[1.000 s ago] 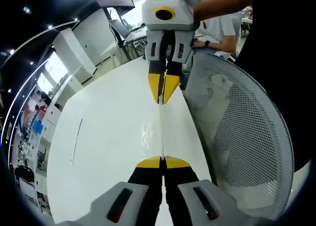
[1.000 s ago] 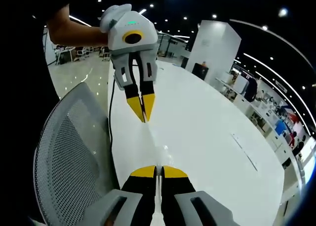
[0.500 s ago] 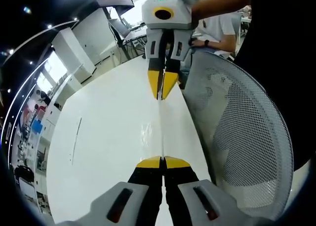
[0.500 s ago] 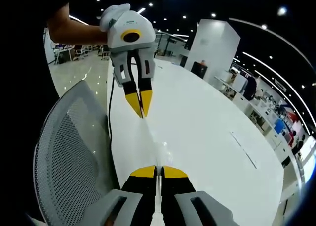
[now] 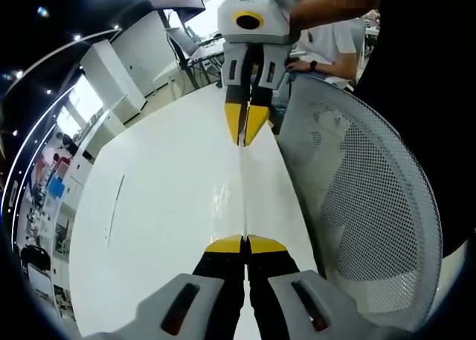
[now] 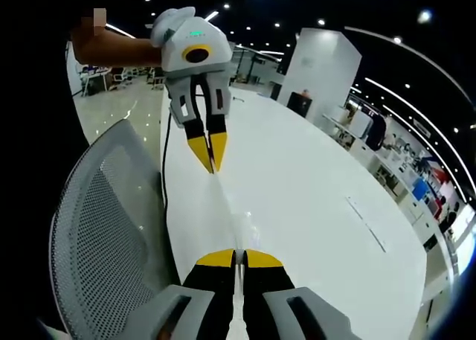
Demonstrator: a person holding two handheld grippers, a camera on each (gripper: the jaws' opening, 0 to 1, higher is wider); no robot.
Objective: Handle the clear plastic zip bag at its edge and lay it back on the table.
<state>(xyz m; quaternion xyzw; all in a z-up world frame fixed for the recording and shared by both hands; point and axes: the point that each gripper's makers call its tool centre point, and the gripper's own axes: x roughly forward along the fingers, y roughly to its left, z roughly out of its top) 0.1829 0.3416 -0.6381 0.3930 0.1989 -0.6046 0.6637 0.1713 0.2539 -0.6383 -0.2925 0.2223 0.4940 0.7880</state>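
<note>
1. You hold the bag (image 5: 243,195) stretched edge-on between both grippers, above the table (image 5: 163,206). It shows as a thin clear line with faint glints, so its full outline is hard to make out.
2. Your left gripper (image 5: 245,242) has its yellow tips pressed together on the near edge of the bag. In the right gripper view it hangs at the far end (image 6: 207,152), tips closed to a point on the bag.
3. Your right gripper (image 6: 237,257) is likewise clamped on its own end of the bag; from the left gripper view you see it across the span (image 5: 244,126), tips together.
4. A mesh chair (image 5: 364,206) stands just beside the table edge, near your hold.
5. Judged from this, you are mid-carry: the bag is gripped and lifted, not yet laid down.
6. Next, lower both ends evenly toward the table, keep the bag taut and clear of the chair, and part the tips only once it lies flat.
</note>
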